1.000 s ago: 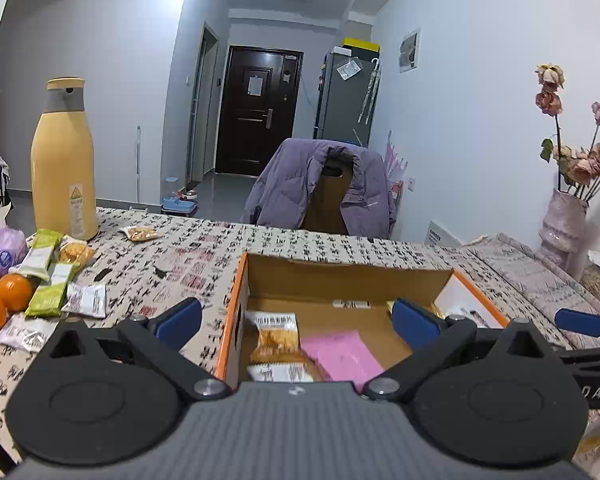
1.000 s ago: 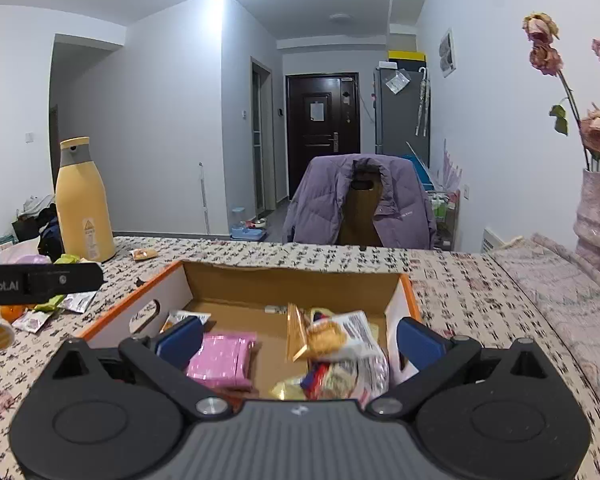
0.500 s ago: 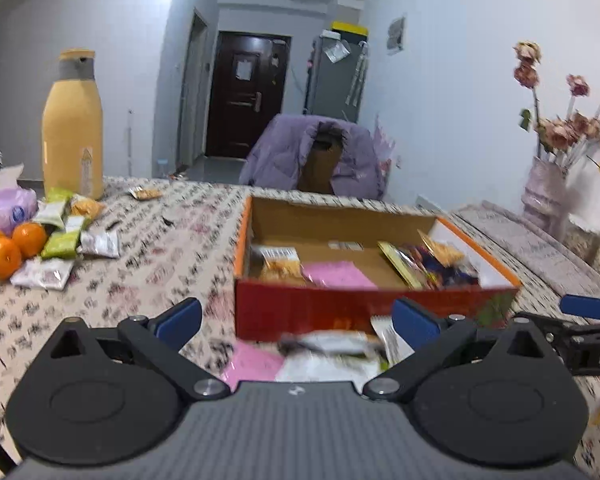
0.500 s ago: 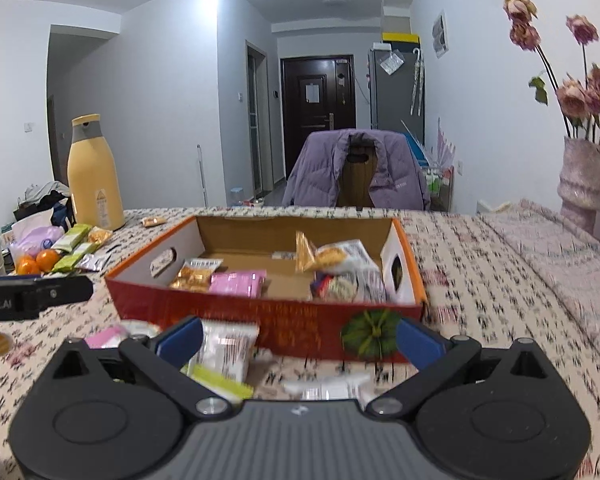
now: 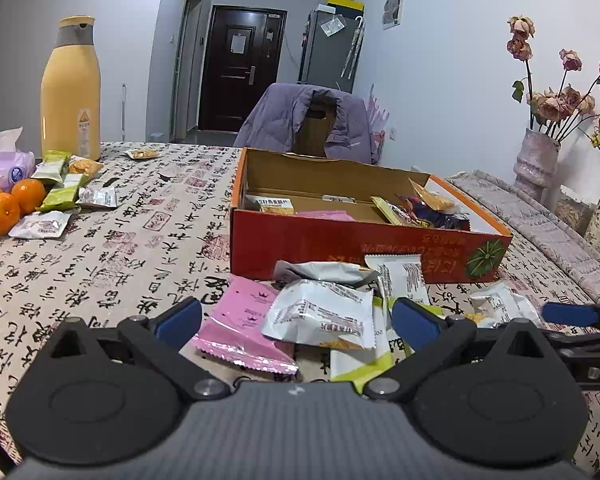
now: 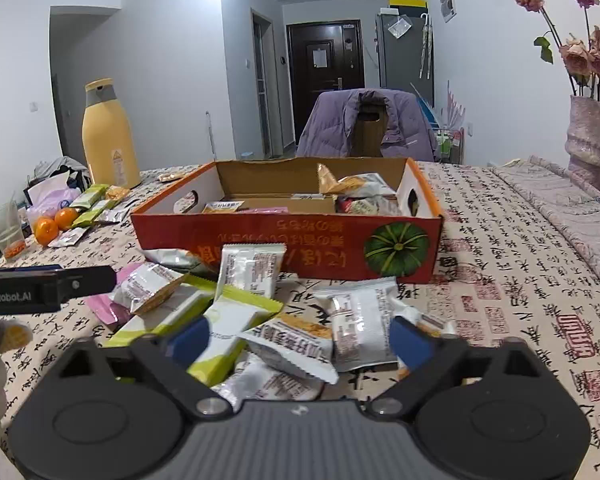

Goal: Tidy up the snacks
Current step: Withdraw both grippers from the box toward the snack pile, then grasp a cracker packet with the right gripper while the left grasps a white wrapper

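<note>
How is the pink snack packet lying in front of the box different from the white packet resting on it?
The pink packet is plain pink with a small crown mark, while the white packet is silvery white and covered in fine print. The pink packet lies flat on the tablecloth; the white packet looks puffier and rests tilted, overlapping the pink packet's right edge. Both are sealed, lie outside the red box, and sit between the left gripper's open fingers.

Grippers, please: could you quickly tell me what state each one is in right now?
Left gripper: open, holding nothing.
Right gripper: open, jaws just closing, snack packets between them, ungripped.

The left hand-held gripper reads "GenRobot.AI".
</note>
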A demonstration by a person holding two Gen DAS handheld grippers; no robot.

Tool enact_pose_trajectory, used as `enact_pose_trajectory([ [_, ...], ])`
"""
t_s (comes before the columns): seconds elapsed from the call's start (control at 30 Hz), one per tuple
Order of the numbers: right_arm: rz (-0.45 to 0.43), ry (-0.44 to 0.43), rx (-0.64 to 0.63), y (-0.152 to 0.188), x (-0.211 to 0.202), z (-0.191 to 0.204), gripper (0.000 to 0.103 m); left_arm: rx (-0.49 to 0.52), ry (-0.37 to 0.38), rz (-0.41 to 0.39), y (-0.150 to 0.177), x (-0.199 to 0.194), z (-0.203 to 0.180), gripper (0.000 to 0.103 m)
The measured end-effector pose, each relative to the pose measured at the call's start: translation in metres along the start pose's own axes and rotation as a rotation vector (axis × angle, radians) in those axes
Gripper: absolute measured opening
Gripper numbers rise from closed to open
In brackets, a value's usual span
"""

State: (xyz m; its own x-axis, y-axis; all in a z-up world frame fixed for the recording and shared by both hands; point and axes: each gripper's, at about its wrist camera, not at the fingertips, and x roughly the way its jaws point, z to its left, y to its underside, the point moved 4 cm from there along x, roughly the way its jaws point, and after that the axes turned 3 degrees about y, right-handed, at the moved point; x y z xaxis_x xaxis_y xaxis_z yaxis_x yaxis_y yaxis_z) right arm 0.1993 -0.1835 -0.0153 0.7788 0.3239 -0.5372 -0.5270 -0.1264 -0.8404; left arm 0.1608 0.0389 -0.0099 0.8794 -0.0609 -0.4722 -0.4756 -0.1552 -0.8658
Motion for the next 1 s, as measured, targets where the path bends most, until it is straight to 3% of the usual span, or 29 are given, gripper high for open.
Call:
enact_pose_trajectory([
  [0.27,0.092,-0.013,0.118,-0.006,0.028,-0.005,0.057,-0.007,0.011,0.026,0.008,0.003,0.000,0.103],
  [0.5,0.153,-0.001,0.140,0.003,0.040,-0.008,0.056,-0.013,0.014,0.036,0.010,0.005,0.001,0.103],
  [0.73,0.136,-0.015,0.110,0.005,0.038,-0.009,0.049,-0.009,0.017,0.051,0.013,0.006,-0.002,0.103],
  [0.77,0.131,-0.014,0.104,0.005,0.038,-0.010,0.041,-0.007,0.018,0.053,0.014,0.006,-0.002,0.103],
  [1.0,0.078,-0.011,0.078,0.009,0.023,-0.014,0.040,0.009,0.006,0.062,0.011,0.008,-0.006,0.103],
])
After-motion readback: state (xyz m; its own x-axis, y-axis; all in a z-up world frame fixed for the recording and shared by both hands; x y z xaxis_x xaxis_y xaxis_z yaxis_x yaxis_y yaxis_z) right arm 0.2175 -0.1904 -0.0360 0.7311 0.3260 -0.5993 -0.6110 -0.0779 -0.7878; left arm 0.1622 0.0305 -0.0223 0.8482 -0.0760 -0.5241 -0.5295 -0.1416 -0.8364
